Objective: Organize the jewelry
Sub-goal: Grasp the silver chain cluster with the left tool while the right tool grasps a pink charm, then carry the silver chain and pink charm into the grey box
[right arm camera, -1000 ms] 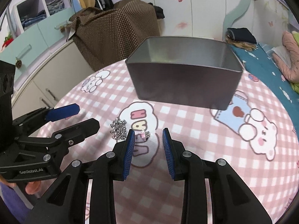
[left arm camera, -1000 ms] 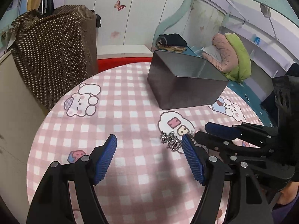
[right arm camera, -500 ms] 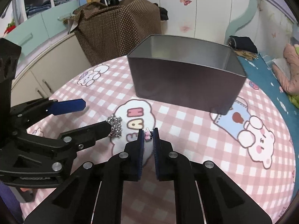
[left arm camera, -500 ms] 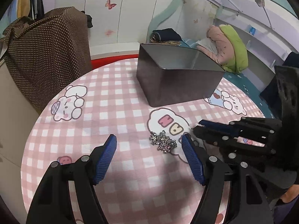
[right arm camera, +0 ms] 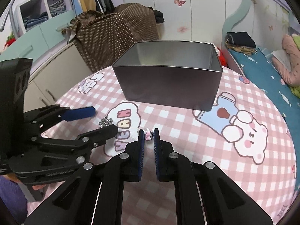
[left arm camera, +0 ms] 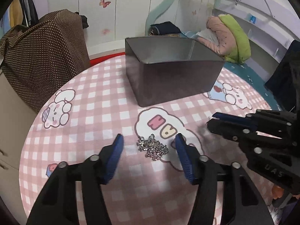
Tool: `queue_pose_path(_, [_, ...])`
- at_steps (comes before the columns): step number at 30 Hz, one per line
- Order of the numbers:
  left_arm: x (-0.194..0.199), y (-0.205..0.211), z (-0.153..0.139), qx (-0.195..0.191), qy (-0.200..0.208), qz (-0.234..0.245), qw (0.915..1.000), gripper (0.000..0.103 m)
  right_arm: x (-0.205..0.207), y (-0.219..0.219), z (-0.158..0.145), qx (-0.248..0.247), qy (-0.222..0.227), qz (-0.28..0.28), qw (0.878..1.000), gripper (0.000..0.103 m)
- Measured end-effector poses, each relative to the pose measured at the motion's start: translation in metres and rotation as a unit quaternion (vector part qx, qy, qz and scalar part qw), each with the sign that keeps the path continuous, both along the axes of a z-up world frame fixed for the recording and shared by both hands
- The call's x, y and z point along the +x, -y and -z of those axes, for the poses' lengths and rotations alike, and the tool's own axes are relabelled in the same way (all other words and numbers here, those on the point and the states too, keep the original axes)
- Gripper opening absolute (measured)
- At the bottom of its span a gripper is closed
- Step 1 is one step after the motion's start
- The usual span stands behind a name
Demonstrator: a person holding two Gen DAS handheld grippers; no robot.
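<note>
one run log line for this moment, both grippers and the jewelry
left gripper: open, closing around silver chain pile | right gripper: shut on small pink charm | metal tin: nothing visible inside

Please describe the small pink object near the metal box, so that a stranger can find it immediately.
Start from the grey metal box on the pink checked tablecloth. In front of it, the right gripper is shut on a tiny pink charm. Unlike the silver chain pile nearby, it is pink and pinched at the tips.

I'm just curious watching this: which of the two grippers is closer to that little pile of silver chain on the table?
Left. The left gripper straddles the silver chain, a finger on each side, its jaws just closing. The right gripper sits off to one side, shut on a small pink charm.
</note>
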State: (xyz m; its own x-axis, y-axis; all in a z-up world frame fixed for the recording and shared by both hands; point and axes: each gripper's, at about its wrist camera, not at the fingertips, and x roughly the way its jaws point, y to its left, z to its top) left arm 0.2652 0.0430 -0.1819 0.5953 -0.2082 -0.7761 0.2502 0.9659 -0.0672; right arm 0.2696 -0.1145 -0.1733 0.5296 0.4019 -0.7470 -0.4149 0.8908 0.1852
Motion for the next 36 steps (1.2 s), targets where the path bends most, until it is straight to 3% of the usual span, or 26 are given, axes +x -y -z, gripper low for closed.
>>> queue_pose_path(2, [0.000, 0.002, 0.000, 0.007, 0.001, 0.002, 1.0000, 0.044, 0.001, 0.002, 0.000, 0.003, -0.001, 0.000, 1.000, 0.011])
queue_pose_path(3, [0.000, 0.003, 0.000, 0.013, 0.003, 0.000, 0.9999, 0.029, 0.000, 0.001, 0.001, 0.004, -0.001, 0.000, 1.000, 0.011])
queue_pose_path(4, [0.000, 0.004, 0.000, 0.021, 0.005, 0.000, 0.9998, 0.024, 0.001, 0.002, 0.001, 0.005, -0.002, 0.000, 1.000, 0.011])
queue_pose_path(15, [0.000, 0.004, -0.002, 0.020, 0.010, 0.004, 0.9997, 0.014, -0.002, 0.005, -0.004, 0.005, 0.002, 0.002, 1.000, 0.011])
queue_pose_path(16, [-0.001, 0.003, -0.003, 0.019, 0.012, 0.005, 0.9997, 0.011, -0.002, 0.005, -0.005, 0.005, 0.003, 0.002, 1.000, 0.011])
queue_pose_path(17, [-0.001, 0.003, -0.004, 0.017, 0.012, 0.006, 0.9998, 0.003, -0.003, 0.005, -0.007, 0.005, 0.005, 0.002, 1.000, 0.011])
queue_pose_path(25, [-0.009, -0.006, -0.019, -0.005, 0.021, 0.010, 0.9997, 0.003, -0.008, 0.009, -0.021, 0.007, 0.016, 0.003, 1.000, 0.011])
queue_pose_path(36, [-0.020, -0.019, -0.085, -0.062, 0.068, 0.026, 0.9954, 0.003, -0.010, 0.020, -0.053, 0.022, 0.046, 0.004, 0.999, 0.011])
